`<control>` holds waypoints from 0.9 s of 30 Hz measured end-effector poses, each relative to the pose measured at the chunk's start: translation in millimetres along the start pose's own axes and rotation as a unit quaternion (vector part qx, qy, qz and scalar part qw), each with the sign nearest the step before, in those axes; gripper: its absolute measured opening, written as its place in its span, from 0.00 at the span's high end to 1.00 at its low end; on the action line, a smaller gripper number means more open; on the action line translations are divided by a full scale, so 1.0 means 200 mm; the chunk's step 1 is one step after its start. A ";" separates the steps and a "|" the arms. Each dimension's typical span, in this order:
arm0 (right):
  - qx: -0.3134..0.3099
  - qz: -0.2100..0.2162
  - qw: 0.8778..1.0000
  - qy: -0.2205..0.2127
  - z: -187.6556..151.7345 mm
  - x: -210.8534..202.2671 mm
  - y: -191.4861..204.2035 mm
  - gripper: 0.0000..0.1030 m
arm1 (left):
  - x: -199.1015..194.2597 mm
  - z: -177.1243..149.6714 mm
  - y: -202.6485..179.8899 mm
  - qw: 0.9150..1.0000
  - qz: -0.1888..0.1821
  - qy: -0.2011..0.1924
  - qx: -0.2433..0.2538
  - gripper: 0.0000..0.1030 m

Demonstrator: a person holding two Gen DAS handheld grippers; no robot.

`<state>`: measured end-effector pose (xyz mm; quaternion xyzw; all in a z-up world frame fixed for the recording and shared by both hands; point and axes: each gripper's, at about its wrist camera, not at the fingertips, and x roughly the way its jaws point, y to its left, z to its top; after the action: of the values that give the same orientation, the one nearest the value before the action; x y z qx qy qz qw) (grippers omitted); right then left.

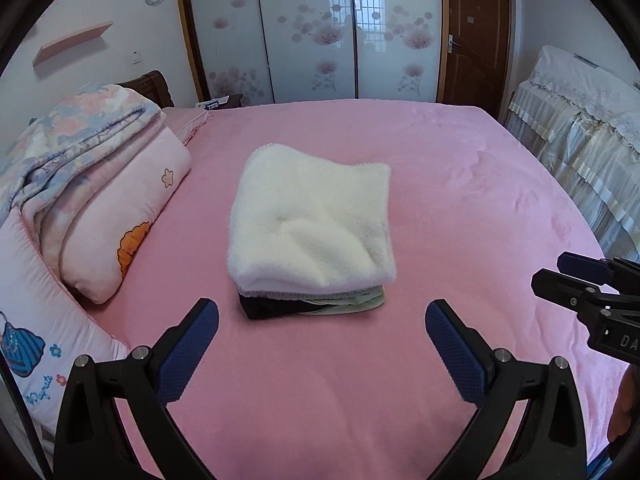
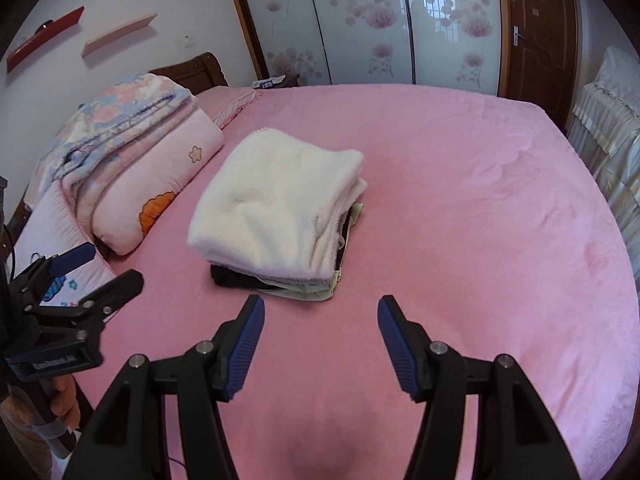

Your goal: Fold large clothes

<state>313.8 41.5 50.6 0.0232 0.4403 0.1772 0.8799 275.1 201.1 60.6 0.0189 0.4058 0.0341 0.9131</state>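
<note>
A folded white fleece garment [image 1: 312, 220] lies on top of a small stack of folded clothes, with a pale green piece [image 1: 352, 302] and a black piece [image 1: 264, 308] under it, in the middle of the pink bed [image 1: 460, 184]. My left gripper [image 1: 322, 320] is open and empty, just in front of the stack. My right gripper [image 2: 320, 314] is open and empty, also just short of the stack [image 2: 276, 204]. Each gripper shows in the other's view: the right one [image 1: 576, 280] at the right edge, the left one [image 2: 100, 268] at the left edge.
A folded floral quilt on a pink duvet [image 1: 92, 184] and a pillow [image 1: 36, 320] lie along the bed's left side. A lace-covered piece of furniture [image 1: 580, 128] stands to the right. Sliding wardrobe doors [image 1: 312, 28] and a brown door [image 1: 476, 32] are behind the bed.
</note>
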 end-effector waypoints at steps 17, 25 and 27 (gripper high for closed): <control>-0.016 -0.033 0.998 -0.046 -0.64 -0.83 -0.15 0.38 | -0.79 -0.53 -0.56 0.999 -0.022 -0.025 0.015 0.00; 0.015 -0.046 0.997 -0.061 -0.95 -0.95 -0.28 0.38 | -0.86 -0.81 -0.69 0.999 -0.047 -0.008 -0.015 0.00; 0.017 -0.052 0.996 -0.064 -1.02 -0.96 -0.29 0.38 | -0.86 -0.86 -0.69 0.998 -0.047 -0.006 -0.031 0.00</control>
<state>65.2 -99.5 62.3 0.0267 0.3868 0.1219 0.9137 38.6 52.0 63.2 -0.0281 0.3998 0.0030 0.9162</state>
